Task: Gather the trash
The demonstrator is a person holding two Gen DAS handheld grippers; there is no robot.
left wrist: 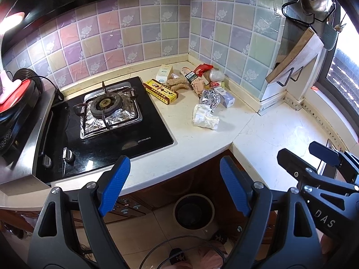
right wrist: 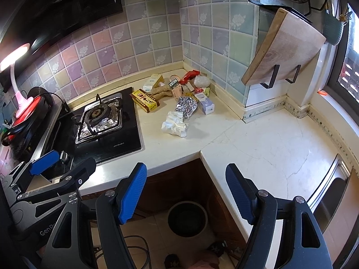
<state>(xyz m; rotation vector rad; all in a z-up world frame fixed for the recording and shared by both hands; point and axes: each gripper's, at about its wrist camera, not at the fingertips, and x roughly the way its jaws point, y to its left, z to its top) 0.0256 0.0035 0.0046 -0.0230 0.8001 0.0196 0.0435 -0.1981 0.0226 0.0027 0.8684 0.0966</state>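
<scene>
Two grippers, left and right, jaws wide; one bin

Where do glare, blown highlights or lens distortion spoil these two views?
Left wrist view: the lamp at far left and the window at right are blown out, and the counter edge bows from the fisheye. Right wrist view: the lamp flares white; the trash pile stays sharp and evenly lit.

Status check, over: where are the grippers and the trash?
Left gripper open, empty. Right gripper open, empty. Trash pile untouched in counter corner; bin on floor below. Nothing in the way.
</scene>
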